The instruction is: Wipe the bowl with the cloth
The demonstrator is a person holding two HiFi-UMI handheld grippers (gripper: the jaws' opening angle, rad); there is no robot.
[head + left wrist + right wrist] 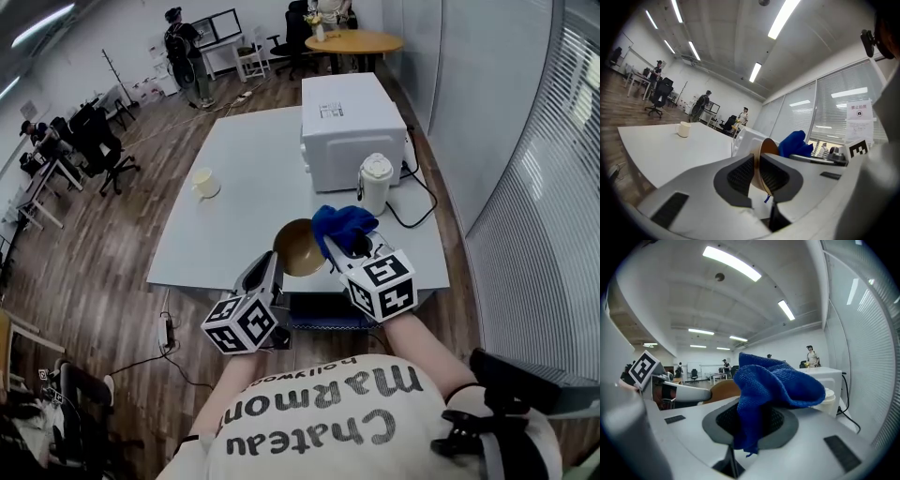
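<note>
Left tongs (272, 270) pinch the rim of the round brown bowl (298, 249) and hold it over the near edge of the pale grey worktop (234, 178), with its hollow turned upward. Right tongs (343, 247), close alongside, are clamped on the crumpled blue cloth (343, 225), which bunches at the bowl's right rim. Both tongs point almost level, out from the person's chest, forearms side by side.

Bright, even office light
We get ceiling strip lights (732, 263) overhead, soft shadows, heavy fisheye bending with dark corners, and the right gripper (750, 422) shell goes blurry up close.
</note>
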